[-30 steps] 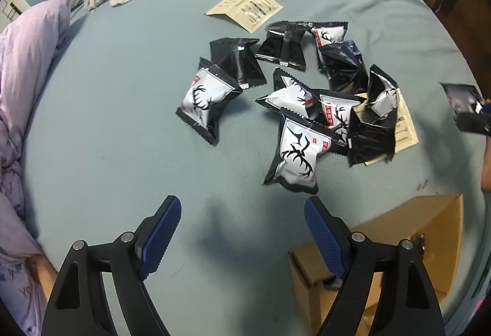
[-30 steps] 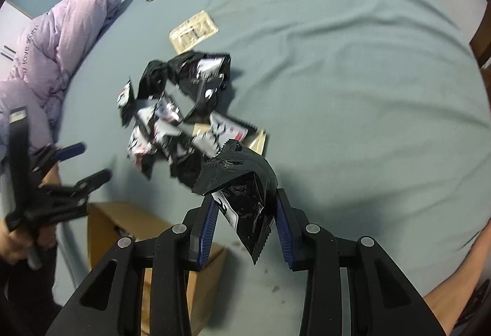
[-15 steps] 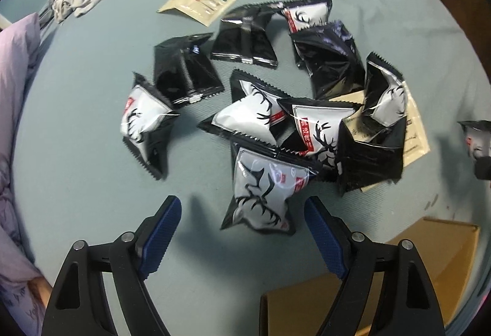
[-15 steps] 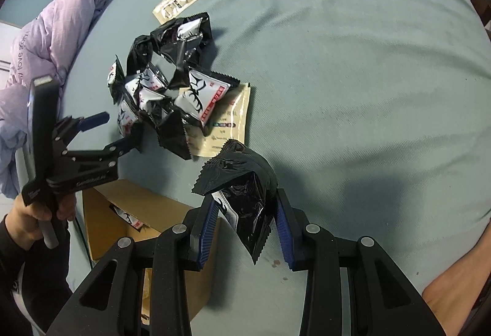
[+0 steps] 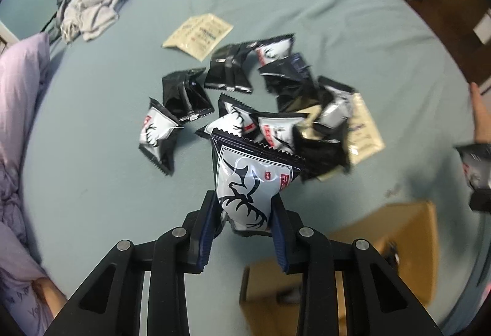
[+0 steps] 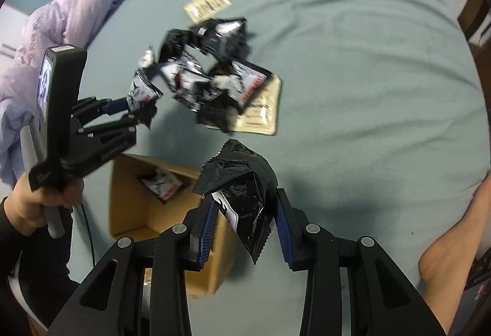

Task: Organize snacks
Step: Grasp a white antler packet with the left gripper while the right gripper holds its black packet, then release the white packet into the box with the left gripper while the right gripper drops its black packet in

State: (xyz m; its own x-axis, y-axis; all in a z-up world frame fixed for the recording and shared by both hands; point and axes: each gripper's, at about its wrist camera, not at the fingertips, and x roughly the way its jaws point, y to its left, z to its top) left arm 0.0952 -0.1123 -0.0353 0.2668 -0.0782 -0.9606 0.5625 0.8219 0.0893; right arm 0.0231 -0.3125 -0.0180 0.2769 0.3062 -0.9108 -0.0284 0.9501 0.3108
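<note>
The snack packets are wrapped in glossy foil-like film, black and silver, with crinkled, saw-cut edges. The bed sheet is matt teal cloth (lightly wrinkled). A cardboard box at lower left of the right wrist view looks dull and papery. The flat beige sachets have a slight sheen. Each claw is made of matt black plastic with ribbed blue pads and shiny metal screws.
</note>
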